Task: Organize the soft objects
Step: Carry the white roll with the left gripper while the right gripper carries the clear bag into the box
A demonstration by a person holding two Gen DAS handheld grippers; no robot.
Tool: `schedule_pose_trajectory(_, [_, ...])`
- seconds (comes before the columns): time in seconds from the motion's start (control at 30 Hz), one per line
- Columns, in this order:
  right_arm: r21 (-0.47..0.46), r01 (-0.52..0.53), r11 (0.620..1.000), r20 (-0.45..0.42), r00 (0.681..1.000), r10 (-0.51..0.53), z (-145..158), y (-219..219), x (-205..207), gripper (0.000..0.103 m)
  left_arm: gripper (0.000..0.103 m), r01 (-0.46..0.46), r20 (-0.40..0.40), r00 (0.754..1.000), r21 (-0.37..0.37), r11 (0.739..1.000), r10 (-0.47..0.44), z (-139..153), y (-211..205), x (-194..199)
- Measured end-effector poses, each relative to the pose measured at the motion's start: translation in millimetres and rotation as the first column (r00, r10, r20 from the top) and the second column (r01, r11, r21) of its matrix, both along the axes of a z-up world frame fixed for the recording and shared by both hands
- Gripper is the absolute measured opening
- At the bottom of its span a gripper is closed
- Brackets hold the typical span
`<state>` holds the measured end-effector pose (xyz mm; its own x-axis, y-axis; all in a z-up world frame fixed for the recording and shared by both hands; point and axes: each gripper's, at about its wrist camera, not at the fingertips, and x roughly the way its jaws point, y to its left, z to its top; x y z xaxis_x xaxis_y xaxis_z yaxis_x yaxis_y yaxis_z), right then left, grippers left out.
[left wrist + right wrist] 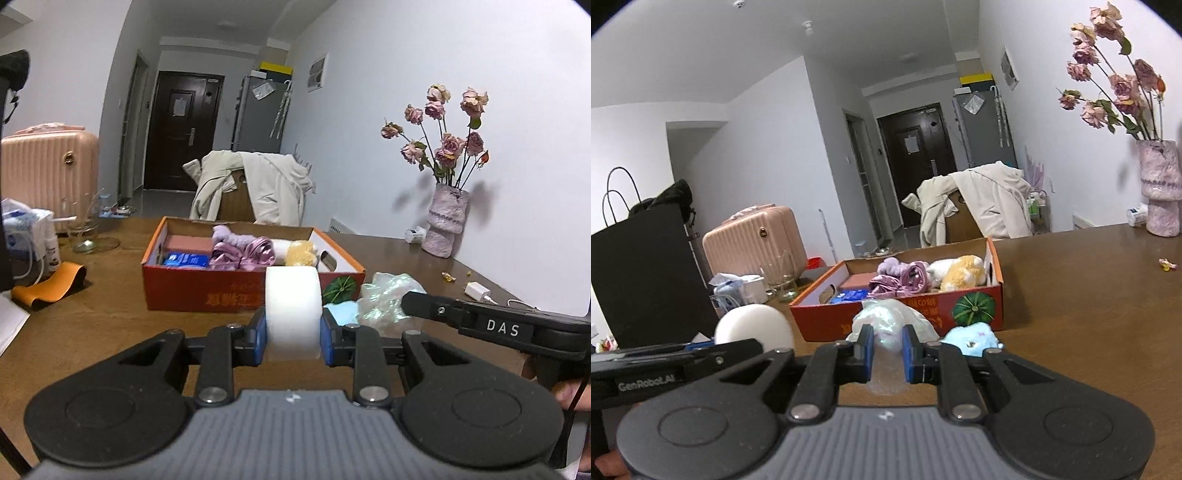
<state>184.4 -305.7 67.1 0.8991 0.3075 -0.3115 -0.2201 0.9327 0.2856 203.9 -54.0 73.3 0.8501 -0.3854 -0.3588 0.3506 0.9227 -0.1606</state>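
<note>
1. The cardboard box [207, 291] is orange-red outside with a green pumpkin picture on its front wall. It stands open on the brown table [110, 325] and holds a purple satin cloth [240, 254], a lilac knit piece, a yellow-and-white plush toy [960, 273], a blue packet and a pinkish block.
2. The white sponge [292, 314] is a thick, smooth, rounded block. The left gripper [292, 332] is clamped on it, the blue pads pressing both its sides, in front of the box's near wall.
3. The crinkled plastic bag [886, 328] is translucent with a pearly sheen. The right gripper [888, 350] pinches its bunched tail between nearly closed pads, the bulk puffing out ahead of the fingertips, just before the box front.
4. A light blue plush toy [973, 339] lies on the table beside the right gripper, near the pumpkin picture; the gripper linkage covers its lower edge.
5. The sponge hides part of the print on the box wall, and the box's near-side contents are cut off by that wall. What the blue packet contains cannot be made out.
</note>
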Motion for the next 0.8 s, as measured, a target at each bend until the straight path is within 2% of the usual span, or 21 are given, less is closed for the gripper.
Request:
schedule_pose_trajectory(0.13, [-0.030,-0.012,0.999,0.014,1.000,0.013,12,-6,34,0.015,0.028,0.032,0.027,0.999,0.014,0.999,-0.032,9,-14,32])
schedule_pose_trajectory(0.23, [-0.048,-0.015,0.999,-0.003,1.000,0.015,18,-13,78,0.015,0.028,0.045,0.009,0.999,0.007,0.999,-0.045,15,-23,75])
schedule_pose_trajectory(0.4, [-0.065,-0.046,0.997,-0.075,0.996,0.041,17,-18,165,0.015,0.028,0.020,-0.034,0.999,0.039,0.999,-0.019,15,-39,158])
schedule_pose_trajectory(0.57, [-0.109,-0.110,0.988,-0.165,0.982,0.091,-2,-1,227,0.016,0.028,-0.001,-0.068,0.998,0.053,0.999,0.005,8,-47,226])
schedule_pose_trajectory(0.67, [-0.135,-0.131,0.982,-0.206,0.973,0.101,-22,14,248,0.016,0.028,0.041,-0.098,0.994,0.028,0.999,-0.038,7,-55,260])
schedule_pose_trajectory(0.8, [-0.114,-0.159,0.981,-0.254,0.959,0.126,-45,27,257,0.016,0.028,0.113,-0.148,0.983,0.034,0.993,-0.107,-7,-76,292])
